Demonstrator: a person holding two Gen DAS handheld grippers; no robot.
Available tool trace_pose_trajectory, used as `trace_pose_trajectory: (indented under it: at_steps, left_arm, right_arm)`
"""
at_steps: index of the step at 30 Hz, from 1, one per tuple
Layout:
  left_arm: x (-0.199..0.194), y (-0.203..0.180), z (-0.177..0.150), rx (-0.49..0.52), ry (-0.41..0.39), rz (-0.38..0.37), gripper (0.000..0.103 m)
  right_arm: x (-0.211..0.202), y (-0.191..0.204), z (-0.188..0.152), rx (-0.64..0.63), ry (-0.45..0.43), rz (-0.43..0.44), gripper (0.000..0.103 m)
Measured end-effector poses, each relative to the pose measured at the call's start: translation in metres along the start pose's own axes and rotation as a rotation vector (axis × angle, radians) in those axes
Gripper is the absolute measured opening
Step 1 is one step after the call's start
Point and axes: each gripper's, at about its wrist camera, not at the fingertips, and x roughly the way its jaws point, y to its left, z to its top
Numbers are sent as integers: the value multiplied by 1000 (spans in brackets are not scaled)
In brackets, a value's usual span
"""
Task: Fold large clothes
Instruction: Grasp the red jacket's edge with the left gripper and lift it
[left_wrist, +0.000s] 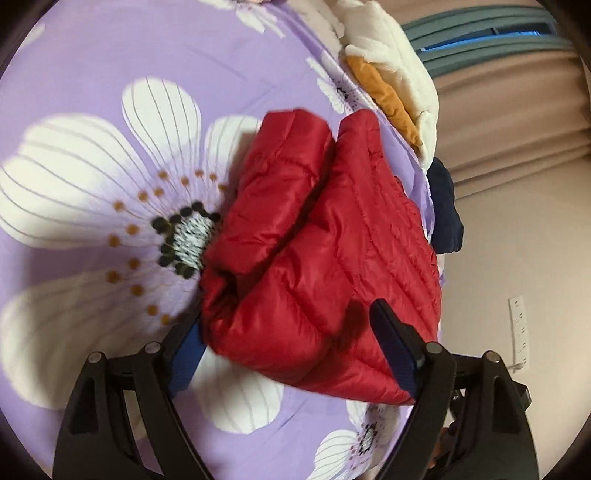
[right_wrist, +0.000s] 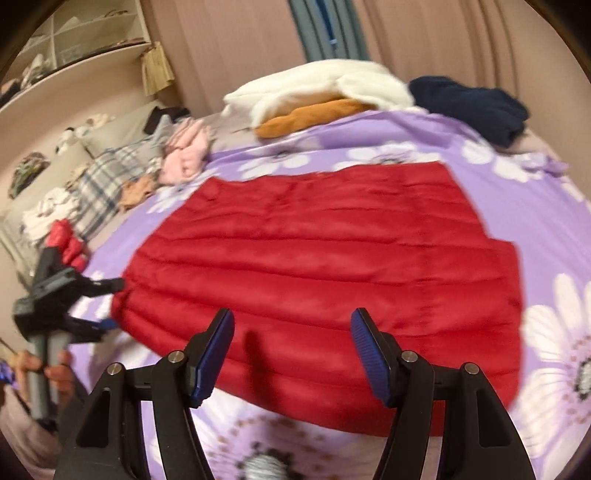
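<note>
A bed with a purple flowered bedspread (right_wrist: 517, 192) fills the room in front of beige curtains. A red quilted jacket (right_wrist: 325, 266) lies spread flat across the middle of it. At the far edge sit a white fleece garment (right_wrist: 332, 83) on top of an orange one (right_wrist: 314, 112), with a dark navy garment (right_wrist: 476, 105) to their right. The right gripper (right_wrist: 291, 354) hovers over the jacket's near hem, fingers apart and holding nothing. The left gripper (left_wrist: 291, 354) is at the jacket's left end, its fingers wide apart around a bunched fold of the red fabric (left_wrist: 317, 258), not clamped.
</note>
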Motion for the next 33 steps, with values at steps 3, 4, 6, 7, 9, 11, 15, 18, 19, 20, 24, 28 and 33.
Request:
trace_pose_trajectory:
  at_steps: [3,4,6,7,9,11,15,18,19,20,24,28,33]
  left_arm:
    - [7,-4,4,-3,-5,-1,89]
    - [8,-6,6,0,-5,-1,90]
    - [14,-10,11,0,-10,4,91]
    - [16,-11,14,-7,-11,7,91]
    - [20,-8,18,-20,-21,8,90]
    - [22,-10,20,-15,-33,22,86]
    - [23,-15,22,19,-43,67,67]
    - [21,-26,26,74,-62,101,56]
    - [19,-36,26,113,-74,118,54]
    - [17,-43,25,146,-84,128,50]
    - [6,-87,16,328,-141,161,42]
    - [-3,-139,-4,539,-187,145,42]
    - [3,-190,-33,745,-165,91,45]
  right_arm:
    - [11,9,6,-10,-1,-2,65]
    - [12,11,7,-16,-6,-5,65]
    - [16,17,14,-38,-27,-8,59]
    - [17,20,17,-49,-34,-9,54]
    - [23,25,23,-65,-49,-26,45]
    - [30,25,25,-51,-49,-23,37]
    - [55,30,17,-63,-6,-42,32]
    - [72,28,9,-68,26,-57,32]
    - [74,25,8,-54,30,-49,32]
    - [75,23,8,-44,33,-44,32]
    - [77,19,5,-27,40,-41,32]
    - [76,15,4,2,39,-23,32]
    - [74,-2,3,111,39,60,32]
